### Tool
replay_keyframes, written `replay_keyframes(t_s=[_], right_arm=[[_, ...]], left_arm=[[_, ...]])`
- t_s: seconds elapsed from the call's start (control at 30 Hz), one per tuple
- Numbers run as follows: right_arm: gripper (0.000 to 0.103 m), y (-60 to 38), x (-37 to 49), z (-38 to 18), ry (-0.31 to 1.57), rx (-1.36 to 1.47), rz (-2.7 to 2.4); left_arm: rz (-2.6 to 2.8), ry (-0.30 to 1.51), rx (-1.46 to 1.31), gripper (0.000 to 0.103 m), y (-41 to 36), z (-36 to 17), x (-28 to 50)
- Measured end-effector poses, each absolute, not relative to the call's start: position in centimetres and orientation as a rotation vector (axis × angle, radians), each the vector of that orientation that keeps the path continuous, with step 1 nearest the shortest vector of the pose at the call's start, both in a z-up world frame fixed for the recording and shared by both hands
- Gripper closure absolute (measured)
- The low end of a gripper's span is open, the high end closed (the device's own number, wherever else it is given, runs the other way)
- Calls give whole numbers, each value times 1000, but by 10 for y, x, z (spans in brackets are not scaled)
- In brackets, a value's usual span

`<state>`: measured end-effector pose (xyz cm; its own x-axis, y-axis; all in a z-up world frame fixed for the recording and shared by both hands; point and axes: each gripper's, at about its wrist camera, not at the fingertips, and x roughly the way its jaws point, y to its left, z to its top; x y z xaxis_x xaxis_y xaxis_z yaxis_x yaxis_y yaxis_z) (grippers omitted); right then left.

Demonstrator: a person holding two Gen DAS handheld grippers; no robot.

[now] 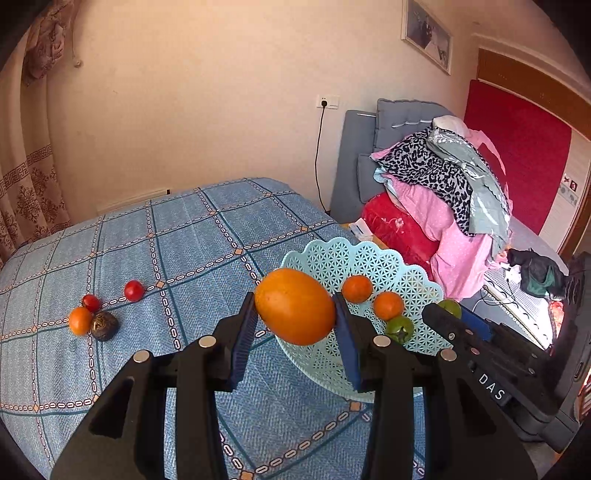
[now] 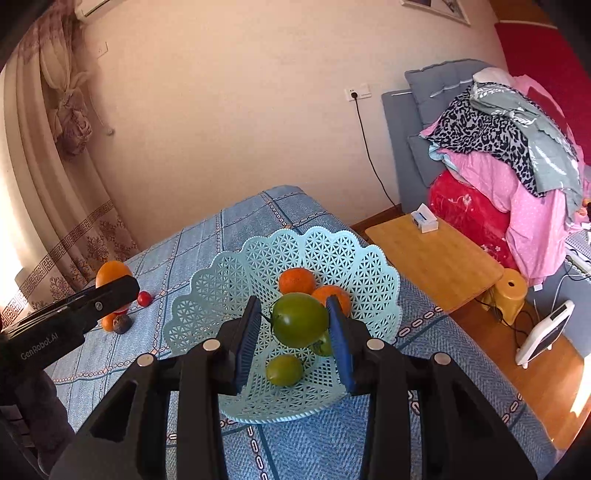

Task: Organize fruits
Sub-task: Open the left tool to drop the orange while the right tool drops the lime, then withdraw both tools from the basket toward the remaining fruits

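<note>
Right wrist view: your right gripper (image 2: 291,328) clamps a green tomato (image 2: 300,319) at frame centre, directly above the basket (image 2: 229,273); your left gripper (image 1: 295,321) clasps an orange (image 1: 294,306), just left of the basket's rim.

cream plaster wall (image 2: 229,122) behind, white socket (image 2: 357,92) with black cord (image 2: 373,162) dropping to the floor. patterned beige curtain (image 2: 55,206) tied back on the left, ac unit corner (image 2: 94,7) above it. framed picture (image 1: 428,35) high on the wall. grey padded headboard (image 2: 439,96), pile of pink, red and leopard-print bedding (image 2: 509,177) against it. low bamboo side table (image 2: 436,262) with a small white box (image 2: 424,218), yellow stool (image 2: 511,291) beside it. wood floor (image 2: 546,384), sunlit patch, white heater (image 2: 546,332). red panel (image 1: 517,158) far right.
</note>
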<state>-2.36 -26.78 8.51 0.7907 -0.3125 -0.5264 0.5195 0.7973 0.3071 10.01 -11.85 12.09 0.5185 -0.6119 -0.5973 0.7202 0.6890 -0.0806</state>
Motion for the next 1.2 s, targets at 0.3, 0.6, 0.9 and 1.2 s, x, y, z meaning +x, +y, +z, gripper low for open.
replay_keyframes(t_s=[0.3,0.6,0.9,1.2], right_arm=[[66,-276,-27,80,491,474,-494],[64,-276,-25,79,501,476,-507],[64,-274,-23,78,509,480,-517],[52,-269,-22,82,501,467,-531]], left_arm=[[-863,684,244,61,-144,97,97],[-899,720,248,59,-147,82,98],[-845,658,210,27,-131,91,104],[-788,633,180,14,-115,102,113]])
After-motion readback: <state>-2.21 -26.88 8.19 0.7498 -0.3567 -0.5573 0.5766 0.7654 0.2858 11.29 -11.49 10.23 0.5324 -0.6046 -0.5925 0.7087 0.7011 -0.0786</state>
